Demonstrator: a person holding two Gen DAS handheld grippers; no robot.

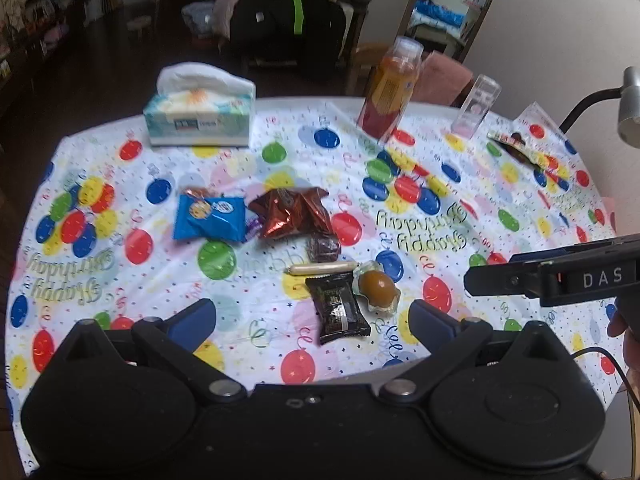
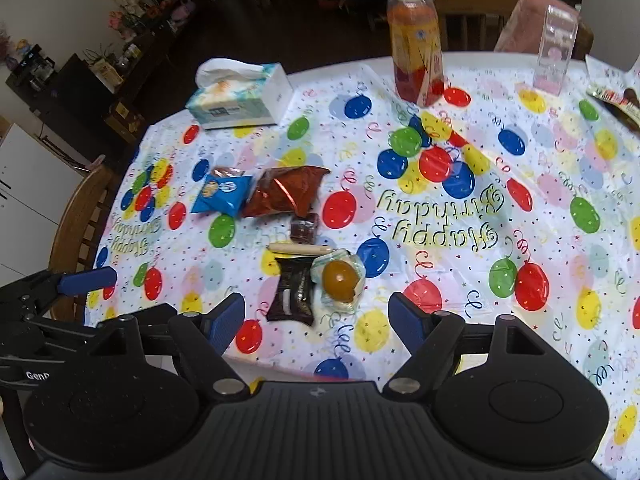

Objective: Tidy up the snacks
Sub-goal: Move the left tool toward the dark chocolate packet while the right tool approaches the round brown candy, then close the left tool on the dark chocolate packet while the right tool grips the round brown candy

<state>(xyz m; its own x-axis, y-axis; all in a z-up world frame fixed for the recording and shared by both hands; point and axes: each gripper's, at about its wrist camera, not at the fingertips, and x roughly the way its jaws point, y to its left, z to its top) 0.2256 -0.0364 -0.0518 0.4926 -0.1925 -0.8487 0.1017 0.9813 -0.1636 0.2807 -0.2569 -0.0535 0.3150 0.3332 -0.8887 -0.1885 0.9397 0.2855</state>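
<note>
Cluttered room behind, dark floor, shelves, a black bag on a chair; up front a round table (image 1: 120, 280) under a balloon-print cloth reading "Happy Birthday" several times over. Snacks bunched left of centre: blue packet (image 1: 210, 218), crinkled red foil bag (image 1: 290, 212) touching it, small dark wrapped sweet (image 1: 323, 249) just beside, thin tan stick (image 1: 322, 269), black packet (image 1: 340, 306) and a clear-wrapped brown round treat (image 1: 378, 284) nearest the near edge. Further back, a tissue box (image 1: 200, 120), an orange-and-red drink bottle (image 1: 390, 88), an empty clear box (image 1: 476, 106) (perhaps where the snacks belong, though unclear). One more flat wrapper (image 1: 520, 148) far right, well apart from the rest. Left gripper (image 1: 312, 318) hovering over the near edge, fingers (image 1: 192, 322) spread wide, holding nothing; right gripper (image 2: 316, 318) likewise wide apart and empty, aimed at the black packet and round treat. "DAS" readable on the right tool's side, "Gen" partly visible on the left one; packet print too blurred to read. Risks, as a guess: slick cloth sliding or bunching under a pinch; flat packets slipping from the fingers; the round treat rolling off the near edge; both tools crowding the same small cluster and colliding.
</note>
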